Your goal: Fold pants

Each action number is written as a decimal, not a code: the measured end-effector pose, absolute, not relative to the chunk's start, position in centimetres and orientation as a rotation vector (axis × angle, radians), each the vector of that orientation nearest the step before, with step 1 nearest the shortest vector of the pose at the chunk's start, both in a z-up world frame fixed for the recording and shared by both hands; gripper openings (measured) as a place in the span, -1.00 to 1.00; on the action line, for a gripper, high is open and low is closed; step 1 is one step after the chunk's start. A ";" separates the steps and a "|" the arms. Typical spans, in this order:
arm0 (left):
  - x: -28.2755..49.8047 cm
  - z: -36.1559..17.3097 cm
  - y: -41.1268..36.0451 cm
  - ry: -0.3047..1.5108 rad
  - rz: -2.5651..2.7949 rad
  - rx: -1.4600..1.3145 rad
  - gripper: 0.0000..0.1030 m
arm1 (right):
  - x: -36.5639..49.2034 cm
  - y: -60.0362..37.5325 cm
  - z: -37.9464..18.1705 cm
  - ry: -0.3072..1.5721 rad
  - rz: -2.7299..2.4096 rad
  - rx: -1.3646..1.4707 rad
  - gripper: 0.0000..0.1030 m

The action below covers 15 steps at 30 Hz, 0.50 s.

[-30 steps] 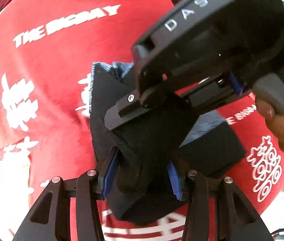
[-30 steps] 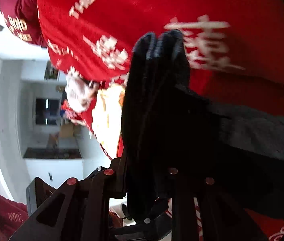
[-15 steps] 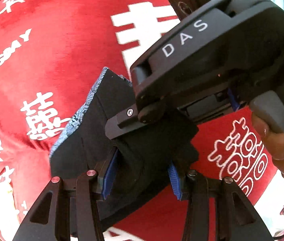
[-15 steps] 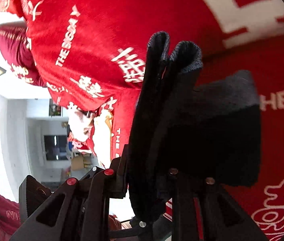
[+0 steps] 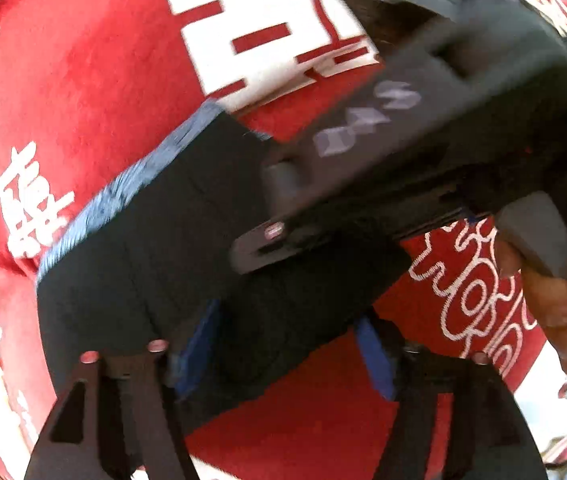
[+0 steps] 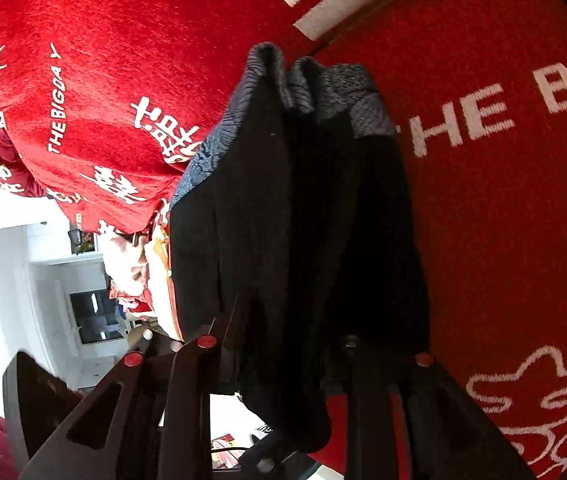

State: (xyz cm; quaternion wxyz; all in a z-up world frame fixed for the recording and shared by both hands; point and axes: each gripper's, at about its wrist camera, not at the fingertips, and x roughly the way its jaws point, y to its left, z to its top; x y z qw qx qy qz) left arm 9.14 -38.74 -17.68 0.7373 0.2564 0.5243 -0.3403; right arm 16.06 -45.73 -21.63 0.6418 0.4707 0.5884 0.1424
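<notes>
The dark folded pants [image 5: 155, 248] with a blue-grey patterned edge hang between both grippers above a red cloth. My left gripper [image 5: 287, 348] is shut on a thick fold of the pants, blue pads on either side. The right gripper's black body, marked DAS [image 5: 367, 120], crosses the left wrist view just above and grips the same bundle. In the right wrist view my right gripper [image 6: 283, 344] is shut on the pants [image 6: 303, 220], which stand up in bunched folds between the fingers.
A red cloth with white lettering [image 5: 83, 80] covers the surface under the pants and fills most of both views [image 6: 503, 220]. A hand [image 5: 555, 304] holds the right gripper's handle. A white room [image 6: 23, 280] shows at the left of the right wrist view.
Both grippers have carried the pants together across the red cloth; the printed lettering beneath has shifted and the big white character is now closer. The grips have not changed.
</notes>
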 end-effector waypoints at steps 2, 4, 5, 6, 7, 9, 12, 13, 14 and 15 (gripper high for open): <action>9.6 -17.2 -37.6 1.186 -0.755 0.527 0.36 | 15.9 -45.8 -21.3 1.347 0.315 1.065 -0.34; 9.7 -16.3 -36.5 1.195 -0.748 0.503 0.49 | 15.2 -46.6 -21.1 1.354 0.303 1.034 -0.22; 9.8 -15.7 -35.7 1.189 -0.732 0.490 0.49 | 15.2 -46.6 -20.5 1.359 0.292 1.007 -0.20; 9.9 -15.2 -35.1 1.181 -0.717 0.479 0.49 | 15.1 -46.4 -20.2 1.364 0.283 0.986 -0.20; 10.1 -14.7 -34.4 1.177 -0.704 0.463 0.50 | 15.2 -46.3 -19.9 1.379 0.265 0.950 -0.20; 10.8 -14.2 -32.7 1.177 -0.646 0.432 0.50 | 15.1 -46.0 -19.4 1.390 0.247 0.901 -0.20; 12.7 -14.1 -30.2 1.187 -0.523 0.395 0.50 | 14.7 -46.2 -19.1 1.398 0.207 0.881 -0.20; 13.6 -14.5 -29.3 1.206 -0.466 0.385 0.50 | 14.6 -46.4 -19.0 1.404 0.181 0.867 -0.20; 14.2 -15.0 -28.9 1.225 -0.430 0.379 0.50 | 14.5 -46.6 -18.9 1.408 0.160 0.862 -0.20; 14.9 -15.6 -28.2 1.251 -0.385 0.369 0.50 | 14.3 -46.8 -18.9 1.408 0.151 0.867 -0.20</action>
